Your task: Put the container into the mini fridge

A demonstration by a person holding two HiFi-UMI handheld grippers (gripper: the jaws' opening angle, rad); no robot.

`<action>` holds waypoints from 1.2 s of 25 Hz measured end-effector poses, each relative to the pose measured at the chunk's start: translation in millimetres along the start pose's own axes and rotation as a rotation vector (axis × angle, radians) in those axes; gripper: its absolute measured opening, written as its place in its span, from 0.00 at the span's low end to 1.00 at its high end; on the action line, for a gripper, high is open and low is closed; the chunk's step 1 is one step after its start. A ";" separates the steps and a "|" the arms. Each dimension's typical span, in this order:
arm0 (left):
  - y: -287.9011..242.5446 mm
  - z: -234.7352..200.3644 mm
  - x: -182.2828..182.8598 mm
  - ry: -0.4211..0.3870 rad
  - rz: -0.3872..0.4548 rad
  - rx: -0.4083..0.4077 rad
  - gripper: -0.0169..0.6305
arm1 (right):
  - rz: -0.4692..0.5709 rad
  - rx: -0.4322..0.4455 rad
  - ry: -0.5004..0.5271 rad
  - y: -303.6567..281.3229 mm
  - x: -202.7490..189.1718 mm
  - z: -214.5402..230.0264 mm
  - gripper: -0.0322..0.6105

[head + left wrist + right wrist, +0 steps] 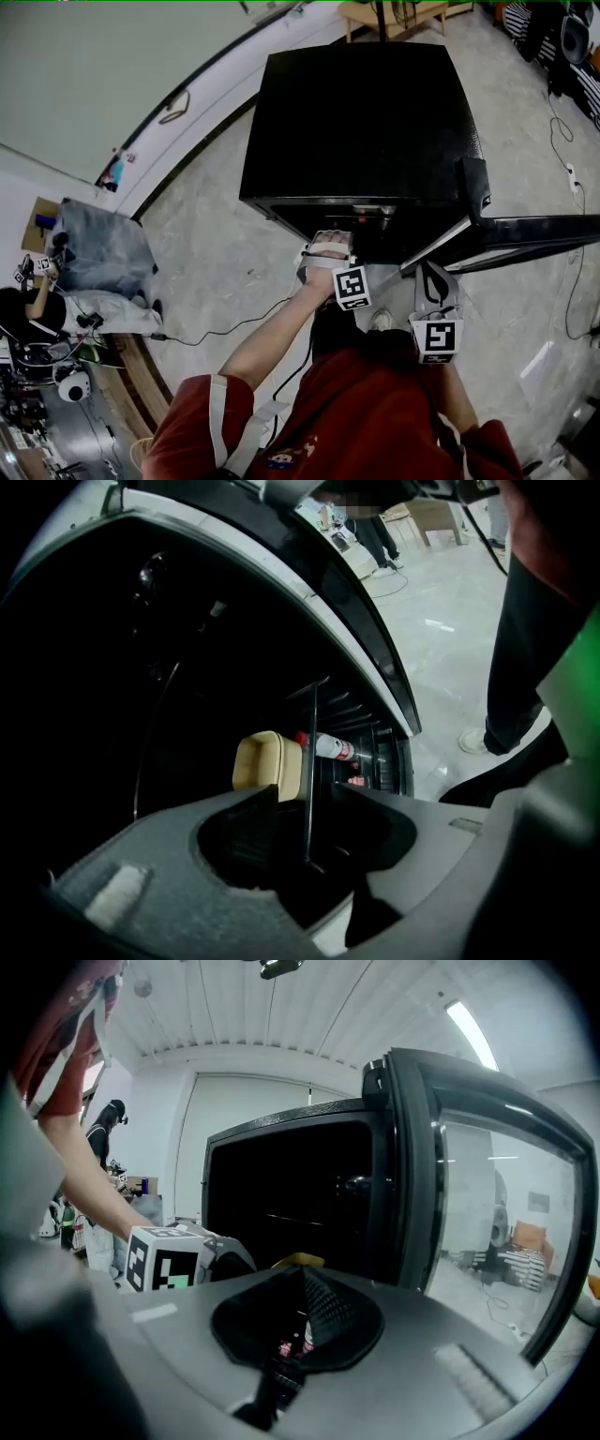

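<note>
Holds left claw (298, 803) spread wide, empty, at mini fridge (361, 131) mouth | sees container (265, 761) resting inside, just beyond that claw, untouched: judged placed | rests right claw (302, 1279) pinched together on nothing beside the swung-out door (412, 1176), probably to stop it closing.

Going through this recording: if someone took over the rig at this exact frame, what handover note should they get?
Left tool: jaws apart, nothing between the pads, at the mouth of the mini fridge.
Right tool: jaws look together with nothing in them, held beside the open door.
Container: beige, sitting inside the fridge just beyond the left tool's jaws, not gripped.
Done: the container is in the fridge and free of the tool.
Left: pull the left tool clear; probably close the door afterwards.
</note>
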State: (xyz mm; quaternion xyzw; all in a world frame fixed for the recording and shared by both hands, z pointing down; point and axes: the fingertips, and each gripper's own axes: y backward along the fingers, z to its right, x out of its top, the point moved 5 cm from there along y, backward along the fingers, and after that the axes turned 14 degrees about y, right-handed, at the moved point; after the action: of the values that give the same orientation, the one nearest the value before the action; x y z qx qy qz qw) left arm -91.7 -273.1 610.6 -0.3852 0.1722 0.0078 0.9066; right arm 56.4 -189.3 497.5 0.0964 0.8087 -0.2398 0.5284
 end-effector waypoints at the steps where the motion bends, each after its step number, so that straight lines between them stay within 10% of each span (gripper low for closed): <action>1: 5.9 1.1 -1.1 0.013 0.001 0.003 0.32 | 0.005 0.007 -0.001 -1.2 0.9 -1.0 0.05; 16: 102.1 5.8 -42.8 0.393 -0.014 0.111 0.31 | 0.043 0.067 0.011 -11.0 9.0 -9.7 0.05; 30: 168.5 -5.3 -45.3 0.798 0.226 0.291 0.31 | 0.064 0.099 0.036 -9.9 19.1 -18.6 0.05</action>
State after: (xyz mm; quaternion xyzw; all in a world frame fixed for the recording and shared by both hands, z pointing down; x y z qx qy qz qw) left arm -160.6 -153.0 504.4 -0.2053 0.5492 -0.0670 0.8073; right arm 29.3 -190.6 489.1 0.1524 0.8018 -0.2609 0.5156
